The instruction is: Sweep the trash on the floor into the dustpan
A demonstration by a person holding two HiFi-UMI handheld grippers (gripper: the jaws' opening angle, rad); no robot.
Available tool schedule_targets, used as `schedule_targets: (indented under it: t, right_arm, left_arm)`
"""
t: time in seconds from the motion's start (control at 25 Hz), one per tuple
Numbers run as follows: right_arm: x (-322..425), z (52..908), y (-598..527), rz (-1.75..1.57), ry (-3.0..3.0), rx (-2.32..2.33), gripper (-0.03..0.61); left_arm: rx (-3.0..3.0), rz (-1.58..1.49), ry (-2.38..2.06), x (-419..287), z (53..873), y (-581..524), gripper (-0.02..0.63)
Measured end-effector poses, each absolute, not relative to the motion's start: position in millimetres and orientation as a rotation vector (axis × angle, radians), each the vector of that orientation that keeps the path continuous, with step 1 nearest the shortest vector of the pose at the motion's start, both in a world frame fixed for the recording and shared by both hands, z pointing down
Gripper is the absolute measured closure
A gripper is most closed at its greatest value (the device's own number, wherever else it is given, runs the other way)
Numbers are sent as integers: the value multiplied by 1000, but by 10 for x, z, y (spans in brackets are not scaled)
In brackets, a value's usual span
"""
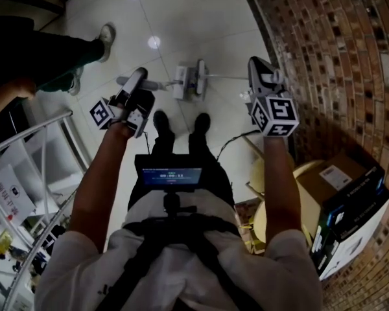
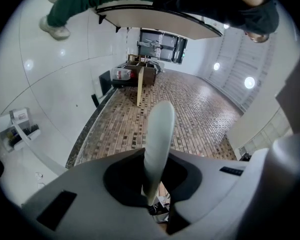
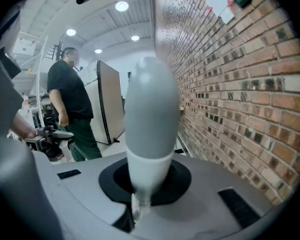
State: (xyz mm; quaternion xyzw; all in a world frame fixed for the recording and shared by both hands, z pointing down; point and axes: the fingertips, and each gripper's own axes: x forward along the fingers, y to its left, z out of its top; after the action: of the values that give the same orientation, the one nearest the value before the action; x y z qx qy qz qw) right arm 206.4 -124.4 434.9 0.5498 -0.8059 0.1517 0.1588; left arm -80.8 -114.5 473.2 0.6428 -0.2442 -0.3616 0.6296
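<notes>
Grey plastic in both hands: left gripper (image 1: pixel 137 83) has its fingers (image 2: pixel 80 184) clenched on a pale handle (image 2: pixel 157 134). The right gripper (image 1: pixel 260 70) has its fingers (image 3: pixel 225 184) clamped on a fat grey-and-white handle (image 3: pixel 150 119).

Both handles run to the white tool heads (image 1: pixel 188 81) sitting on the tiled floor (image 1: pixel 181 18), just ahead of the person's shoes (image 1: pixel 161 123) and between the two grippers. The right one connects by a thin rod (image 1: pixel 227 77). The dustpan is presumably one of those two white pieces, the brush the other; can't tell which is which from up here.

Probable reason for the hold: one tool per hand, heads kept side by side low on the floor, so one can push while the other catches. No trash can be made out on the tiles, too small or out of frame.

Around:
- Brick wall (image 1: pixel 337 57) is close on the right, limiting swing on that side.
- Cardboard box (image 1: pixel 324 180) and a black-and-white box (image 1: pixel 353 219) sit at its foot, behind the right arm.
- Metal rack (image 1: pixel 45 148) is on the left.
- Bystander (image 3: pixel 72 99) in green trousers stands near the left side, feet on the tiles not far from the tool heads; likely in the way of a wide sweep.
- Small screen (image 1: pixel 170 173) is mounted on the person's chest.
</notes>
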Motion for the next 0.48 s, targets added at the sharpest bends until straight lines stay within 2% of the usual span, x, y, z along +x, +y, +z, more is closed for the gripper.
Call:
schedule_targets:
  t: [0.48]
  right_arm:
    - [3303,4099,-1383,194,-2092,1637,573]
  left_arm:
    - [1517,-863,-491,-349,4515,-1131,575]
